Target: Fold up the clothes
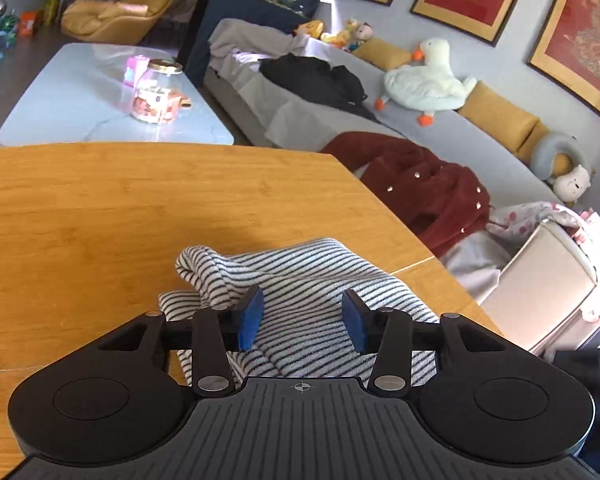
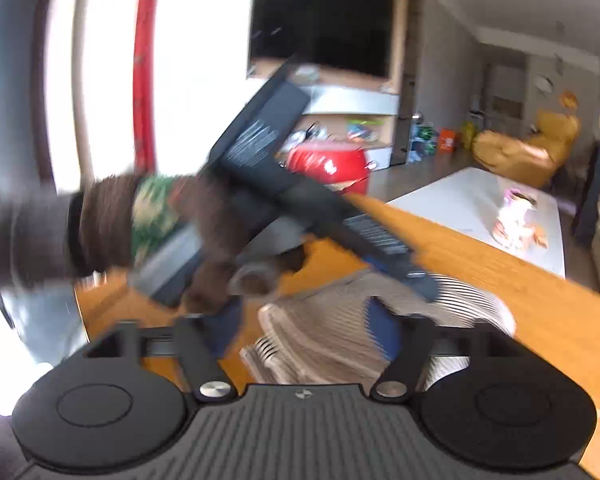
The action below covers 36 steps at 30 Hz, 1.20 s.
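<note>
A black-and-white striped garment [image 1: 308, 276] lies bunched on the wooden table [image 1: 100, 220], close to its right edge. In the left wrist view my left gripper [image 1: 303, 320] hovers just above the cloth. Its blue pads [image 1: 252, 316] stand apart and press on nothing. The right wrist view is blurred. There my right gripper [image 2: 304, 334] stands wide open over the same striped garment [image 2: 324, 344], with no cloth pinched. A person's hand in a brown sleeve [image 2: 112, 216] holds the left tool's black body [image 2: 268, 140], which slants down over the cloth.
Past the table's right edge is a grey sofa with a dark red coat [image 1: 420, 188], a black garment [image 1: 316, 76] and a goose plush [image 1: 424, 80]. A white coffee table [image 1: 68, 96] carries a jar [image 1: 158, 92]. A beige box [image 1: 540, 272] stands at the right.
</note>
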Each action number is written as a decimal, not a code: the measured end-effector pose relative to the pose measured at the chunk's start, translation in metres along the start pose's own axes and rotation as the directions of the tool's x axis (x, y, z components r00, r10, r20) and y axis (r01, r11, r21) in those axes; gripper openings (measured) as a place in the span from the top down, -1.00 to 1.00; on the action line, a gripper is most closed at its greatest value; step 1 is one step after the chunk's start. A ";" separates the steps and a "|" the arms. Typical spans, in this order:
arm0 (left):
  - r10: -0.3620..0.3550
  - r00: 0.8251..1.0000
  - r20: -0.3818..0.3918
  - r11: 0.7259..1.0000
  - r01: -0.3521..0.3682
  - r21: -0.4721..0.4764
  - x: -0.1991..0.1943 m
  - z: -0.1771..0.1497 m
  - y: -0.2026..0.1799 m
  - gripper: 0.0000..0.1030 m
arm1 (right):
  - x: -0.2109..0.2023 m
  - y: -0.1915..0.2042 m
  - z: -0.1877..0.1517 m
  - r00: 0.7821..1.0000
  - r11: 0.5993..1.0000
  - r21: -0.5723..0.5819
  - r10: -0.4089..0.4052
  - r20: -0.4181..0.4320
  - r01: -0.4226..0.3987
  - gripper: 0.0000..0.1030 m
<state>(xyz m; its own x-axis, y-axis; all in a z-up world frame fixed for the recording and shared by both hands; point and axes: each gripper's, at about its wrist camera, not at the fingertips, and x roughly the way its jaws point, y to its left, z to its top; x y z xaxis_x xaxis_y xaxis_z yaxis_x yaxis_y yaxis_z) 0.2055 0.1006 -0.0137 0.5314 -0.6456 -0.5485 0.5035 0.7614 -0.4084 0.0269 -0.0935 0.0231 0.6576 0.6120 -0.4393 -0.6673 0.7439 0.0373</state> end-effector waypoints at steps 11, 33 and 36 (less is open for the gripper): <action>-0.048 0.999 0.016 0.996 0.049 -0.079 -0.014 -0.008 0.025 0.06 | 0.045 -0.142 -0.064 0.977 0.691 0.714 0.208 -0.050 -0.111 -0.54; 0.055 0.998 0.020 0.991 -0.052 -0.120 -0.016 -0.017 0.034 -0.50 | 0.030 -0.099 -0.014 0.980 0.977 0.169 -0.097 -0.175 0.127 -0.36; 0.065 0.998 0.023 0.994 -0.063 -0.093 -0.016 -0.017 0.029 -0.50 | 0.019 -0.113 -0.008 0.990 0.962 0.252 -0.078 -0.114 0.105 -0.71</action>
<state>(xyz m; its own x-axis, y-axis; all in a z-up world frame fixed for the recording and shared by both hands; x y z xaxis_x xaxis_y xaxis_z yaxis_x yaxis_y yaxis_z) 0.1997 0.1339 -0.0295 0.5784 -0.5957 -0.5573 0.4033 0.8027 -0.4394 0.1116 -0.1681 0.0033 0.6638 0.5171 -0.5403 -0.4847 0.8477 0.2158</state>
